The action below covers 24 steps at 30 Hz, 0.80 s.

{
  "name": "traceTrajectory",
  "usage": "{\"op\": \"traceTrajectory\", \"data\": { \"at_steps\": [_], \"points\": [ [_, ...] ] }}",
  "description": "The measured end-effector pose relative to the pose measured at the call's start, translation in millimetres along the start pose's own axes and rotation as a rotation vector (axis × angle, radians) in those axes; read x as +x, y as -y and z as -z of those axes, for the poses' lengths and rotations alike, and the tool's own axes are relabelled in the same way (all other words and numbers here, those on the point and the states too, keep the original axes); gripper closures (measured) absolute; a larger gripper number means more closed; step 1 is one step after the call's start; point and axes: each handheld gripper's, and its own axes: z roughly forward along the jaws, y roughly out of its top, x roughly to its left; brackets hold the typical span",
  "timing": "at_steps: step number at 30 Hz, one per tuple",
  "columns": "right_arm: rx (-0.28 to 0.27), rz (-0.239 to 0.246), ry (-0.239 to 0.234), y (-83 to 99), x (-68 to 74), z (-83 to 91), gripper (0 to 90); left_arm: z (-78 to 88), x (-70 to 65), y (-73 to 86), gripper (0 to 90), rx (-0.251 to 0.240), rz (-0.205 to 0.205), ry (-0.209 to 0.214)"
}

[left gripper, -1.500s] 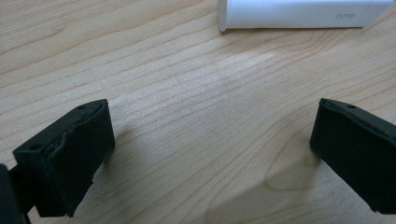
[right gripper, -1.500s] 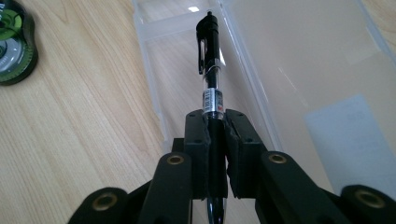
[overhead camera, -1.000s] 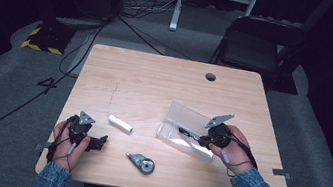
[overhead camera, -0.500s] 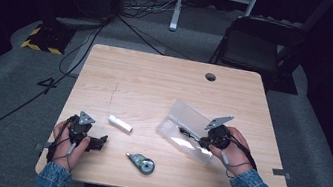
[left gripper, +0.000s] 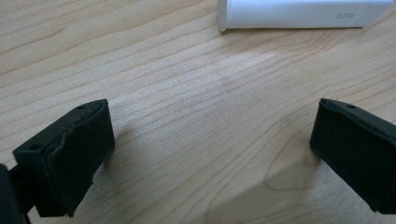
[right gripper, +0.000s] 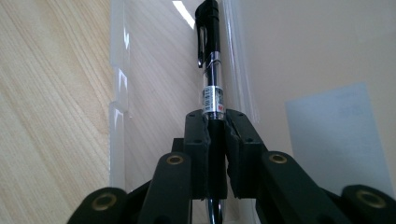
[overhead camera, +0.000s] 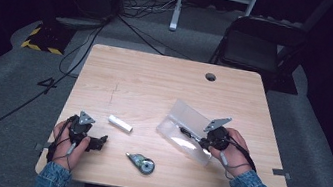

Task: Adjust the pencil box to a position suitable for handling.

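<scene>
While the right tool (right gripper: 215,140) is clamping the pen (right gripper: 208,60) mid-barrel over the clear case (overhead camera: 185,122), its light, slick barrel is likely prone to pivoting; the left tool (left gripper: 210,154) is gaping wide, empty.

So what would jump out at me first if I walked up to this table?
Probably the right hand-held gripper, clamped on a black pen over an open clear plastic case at the table's right. At the left, the other hand-held gripper rests open on the wood, near a white tube.

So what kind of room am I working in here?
Probably a recording studio or lab set: a lit wooden table against dark surroundings, cables on grey carpet, and a folding chair behind.
</scene>
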Motion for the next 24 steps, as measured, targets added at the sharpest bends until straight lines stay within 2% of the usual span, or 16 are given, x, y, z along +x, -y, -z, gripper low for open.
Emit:
{"op": "traceTrajectory", "data": {
  "at_steps": [10,18,22,24],
  "points": [
    [-0.002,0.03,0.027,1.1,0.3,-1.6,76.7,0.0,0.0,0.0,0.2,0.0,0.0,0.0],
    [-0.031,0.016,0.024,0.2,3.7,2.3,72.5,0.0,0.0,0.0,0.2,0.0,0.0,0.0],
    [-0.06,0.001,0.024,-2.3,6.2,7.1,69.3,0.0,0.0,0.0,0.2,0.0,0.0,0.0],
    [-0.084,-0.007,0.007,-5.8,8.6,10.4,67.8,0.0,0.1,0.0,0.2,0.001,-0.001,0.0]
  ]
}}
